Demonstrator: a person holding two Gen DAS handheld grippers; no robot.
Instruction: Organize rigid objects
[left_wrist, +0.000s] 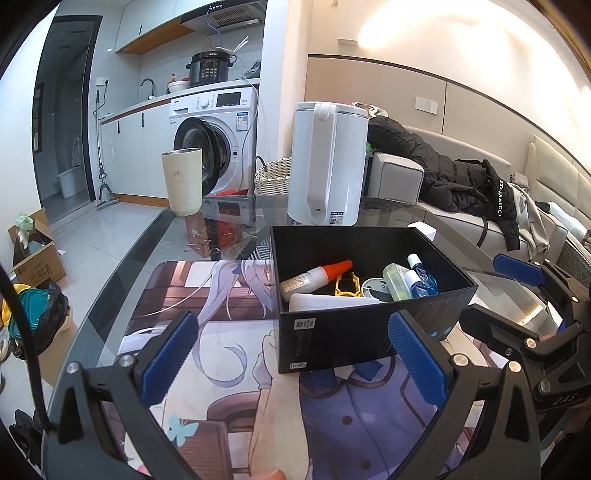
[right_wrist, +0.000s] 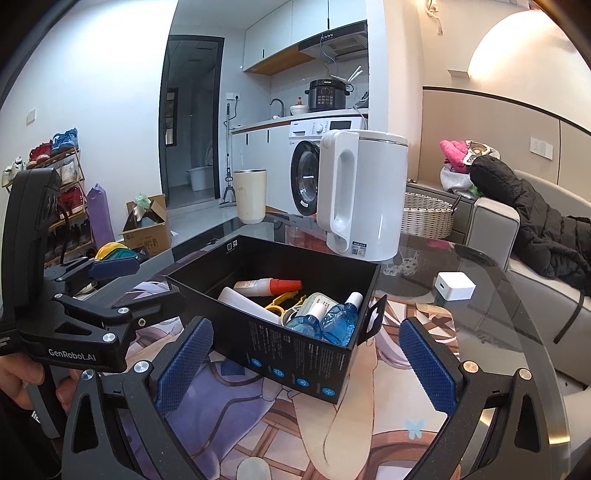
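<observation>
A black open box stands on a printed mat on the glass table. Inside lie a white bottle with a red cap, a yellow plastic piece, two blue bottles, a pale green bottle and a flat white item. My left gripper is open and empty just in front of the box. My right gripper is open and empty at the box's near corner. Each gripper shows in the other's view.
A white kettle and a cream tumbler stand behind the box. A small white charger block lies on the glass to the right. A sofa with a black jacket is beyond the table.
</observation>
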